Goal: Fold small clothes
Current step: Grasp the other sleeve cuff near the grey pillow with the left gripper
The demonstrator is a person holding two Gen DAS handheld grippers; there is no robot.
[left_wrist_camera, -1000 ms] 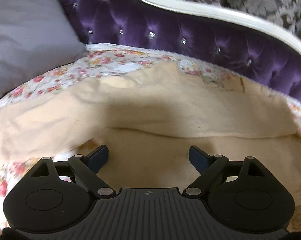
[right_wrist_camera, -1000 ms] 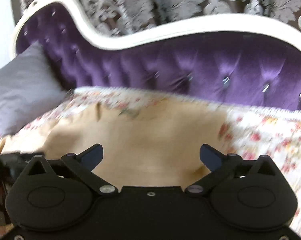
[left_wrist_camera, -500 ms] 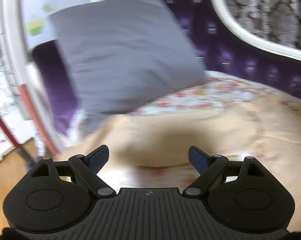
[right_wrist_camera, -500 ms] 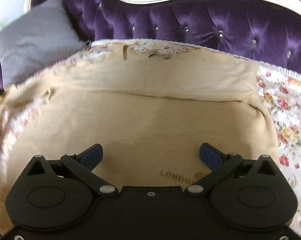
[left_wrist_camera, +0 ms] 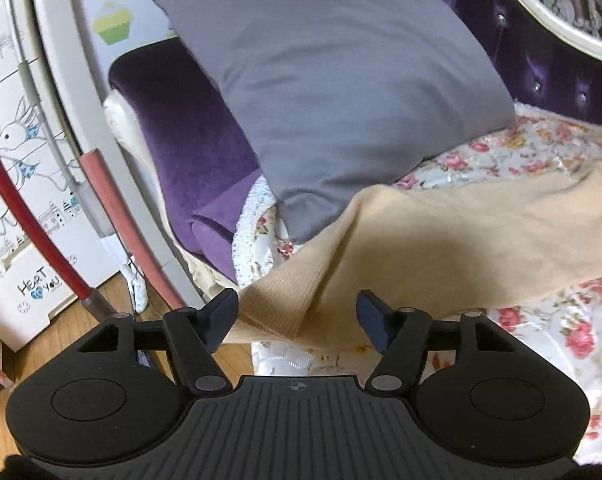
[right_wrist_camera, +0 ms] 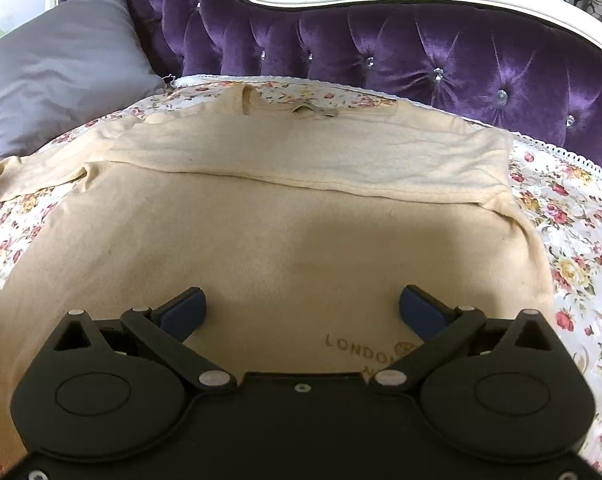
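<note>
A beige knit sweater (right_wrist_camera: 281,232) lies spread on the floral sofa cover, its right sleeve folded across the chest. The left sleeve (left_wrist_camera: 441,240) stretches toward the sofa arm, and its ribbed cuff (left_wrist_camera: 277,304) hangs at the seat edge. My left gripper (left_wrist_camera: 297,316) is just in front of that cuff. Its jaws are closing with the cuff between them, and the pads stand clear of the cloth. My right gripper (right_wrist_camera: 301,312) hovers open above the sweater's lower body, near the "LONDON" print, with nothing between its fingers.
A grey pillow (left_wrist_camera: 341,80) leans on the purple sofa arm (left_wrist_camera: 181,152) right behind the cuff. The tufted purple backrest (right_wrist_camera: 421,52) bounds the far side. Left of the sofa stand a white drawer unit (left_wrist_camera: 17,160) and a red hoop (left_wrist_camera: 33,224) on a wooden floor (left_wrist_camera: 81,332).
The left gripper swung left from the sweater's body to the sleeve end by the pillow, and its jaws narrowed. The right gripper dipped toward the sweater, then held still.
</note>
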